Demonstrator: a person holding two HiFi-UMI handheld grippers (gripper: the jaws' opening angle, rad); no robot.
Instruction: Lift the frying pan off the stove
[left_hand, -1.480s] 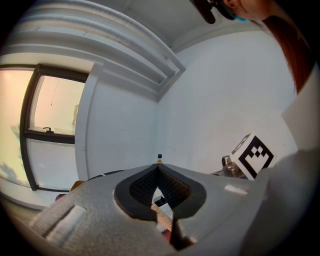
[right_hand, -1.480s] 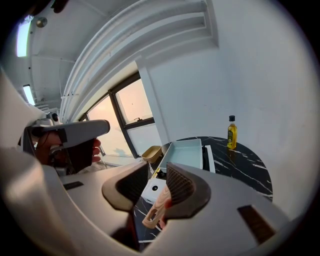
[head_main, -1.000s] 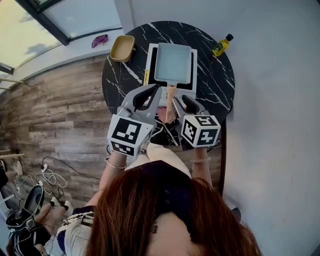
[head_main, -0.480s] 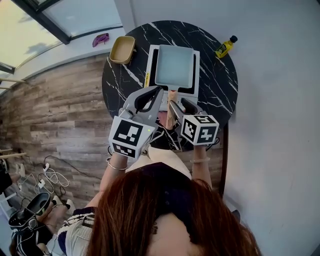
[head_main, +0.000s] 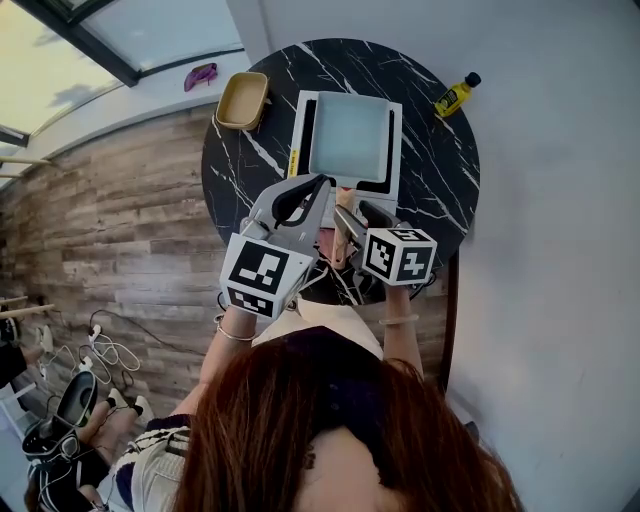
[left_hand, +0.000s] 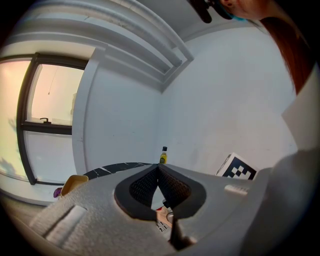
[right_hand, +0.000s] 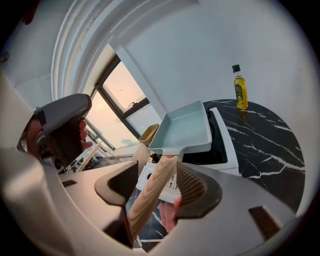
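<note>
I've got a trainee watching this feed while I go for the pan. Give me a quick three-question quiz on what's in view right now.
1. True or false: the frying pan sits on the stove.
2. What lies between the jaws of the right gripper? A) nothing B) the pan's wooden handle C) a spatula
3. Is the left gripper open or shut, and does it hold anything?

Key
1. True.
2. B. The jaws stand apart around the handle and have just been opening. They are not clamped on it.
3. Shut, with the tips meeting on nothing.
</note>
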